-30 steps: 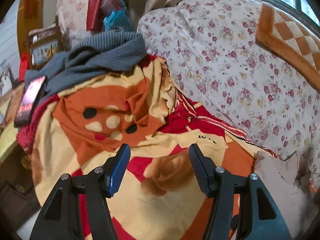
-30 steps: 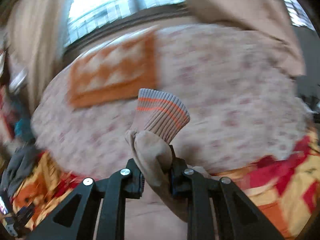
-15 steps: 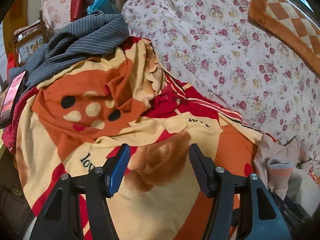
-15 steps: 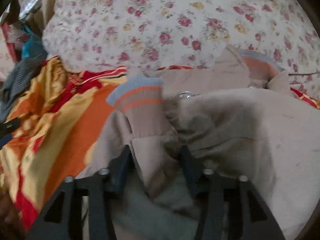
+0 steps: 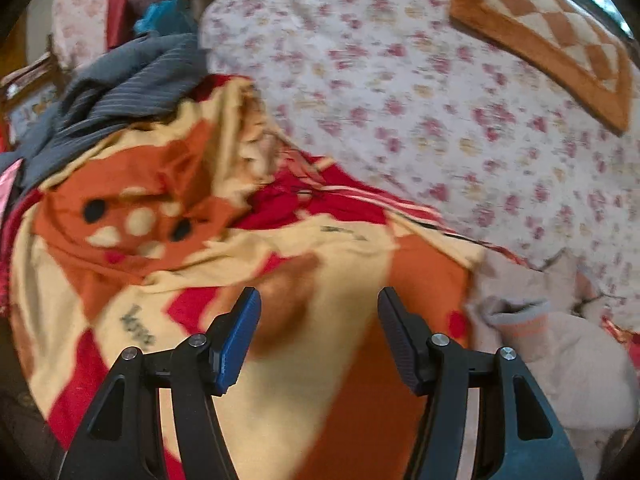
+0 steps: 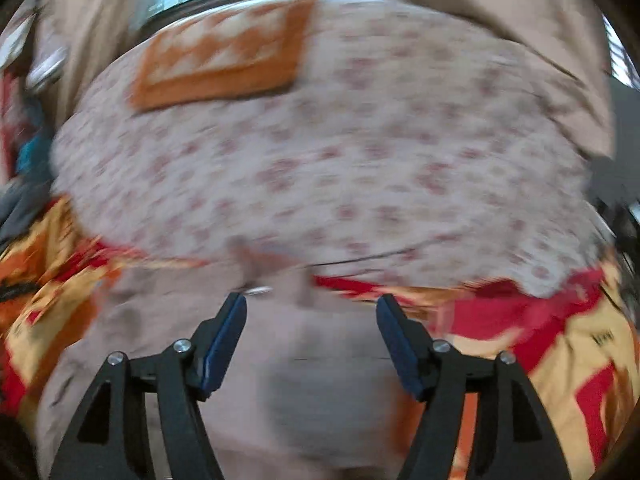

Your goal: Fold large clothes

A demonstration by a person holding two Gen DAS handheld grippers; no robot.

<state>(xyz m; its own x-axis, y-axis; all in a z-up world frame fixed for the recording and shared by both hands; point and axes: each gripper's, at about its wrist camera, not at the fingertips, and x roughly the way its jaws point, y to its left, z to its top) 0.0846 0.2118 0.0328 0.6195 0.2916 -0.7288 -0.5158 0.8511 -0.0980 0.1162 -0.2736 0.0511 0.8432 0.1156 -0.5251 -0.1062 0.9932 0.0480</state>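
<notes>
1. Right gripper point(image 6: 310, 336): jaws spread wide, nothing between them, poised above the beige garment point(image 6: 312, 380) at lower centre of its view.
2. Left gripper point(image 5: 318, 332): likewise released and empty, over the patterned blanket point(image 5: 280, 380); the garment lies at lower right of that view, ribbed cuff point(image 5: 516, 316) uppermost.
3. Judgement: the next grasp should take a hem or shoulder edge — not bunched cloth — so the panel draws flat.
4. Materials: garment soft and limp with a striped knit cuff; blanket fleecy; floral cushion point(image 5: 420, 120) padded. Right view is blurred.
</notes>
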